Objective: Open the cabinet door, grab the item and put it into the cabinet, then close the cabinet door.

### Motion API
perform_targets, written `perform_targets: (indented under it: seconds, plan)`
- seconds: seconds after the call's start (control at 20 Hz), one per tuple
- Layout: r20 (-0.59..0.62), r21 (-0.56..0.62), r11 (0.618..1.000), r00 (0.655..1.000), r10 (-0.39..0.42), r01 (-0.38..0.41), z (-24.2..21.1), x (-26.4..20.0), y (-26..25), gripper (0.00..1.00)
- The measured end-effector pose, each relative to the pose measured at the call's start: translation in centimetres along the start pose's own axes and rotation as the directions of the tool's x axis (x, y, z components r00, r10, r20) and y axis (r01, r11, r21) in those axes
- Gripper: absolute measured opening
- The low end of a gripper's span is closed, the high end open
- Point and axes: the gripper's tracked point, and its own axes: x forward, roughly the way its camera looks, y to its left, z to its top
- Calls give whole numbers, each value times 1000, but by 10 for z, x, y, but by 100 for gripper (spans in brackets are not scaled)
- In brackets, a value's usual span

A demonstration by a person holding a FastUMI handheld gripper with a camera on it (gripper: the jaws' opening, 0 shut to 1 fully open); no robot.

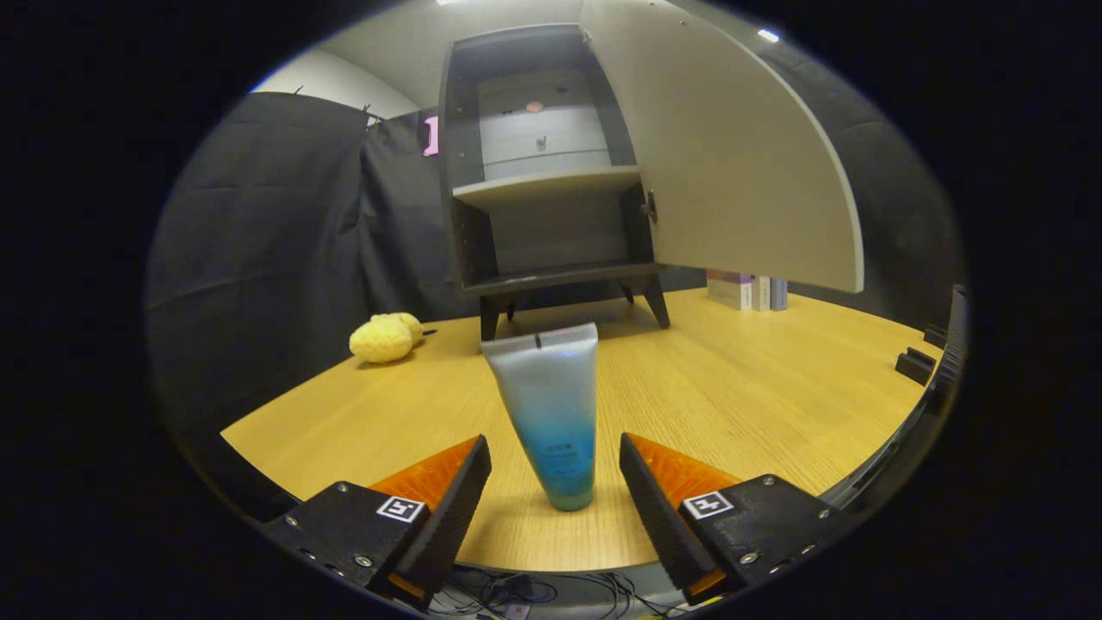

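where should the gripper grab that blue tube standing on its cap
Grip the tube low, on its narrow rounded part just above the cap, coming straight in from the front. It stands upright between the open gripper fingers, and its wide flat top would likely flex or tip.

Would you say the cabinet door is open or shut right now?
Open: the door is swung aside, baring the cabinet shelves. The open gripper flanks the tube.

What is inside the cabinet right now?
The cabinet stands with its door open, and both visible shelves look bare; the door hides the right edge. The tube stands on the table between the open jaws of the gripper, untouched.
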Motion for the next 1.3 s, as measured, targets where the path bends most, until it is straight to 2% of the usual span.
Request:
perform_targets:
  seconds: [0.15,0.3,0.55,0.75,1.05,1.3]
  plan:
    - [-6,33,999,1000,-12,12,6,0,-7,46]
    - [2,15,1000,1000,1,-1,34,-4,-8,45]
    - [-5,-68,997,999,35,-35,121,-26,-1,45]
    - [-55,-113,993,998,31,-37,189,-25,2,45]
    - [-13,-126,987,995,97,-97,308,14,34,45]
    - [90,-189,975,987,135,-116,393,81,56,44]
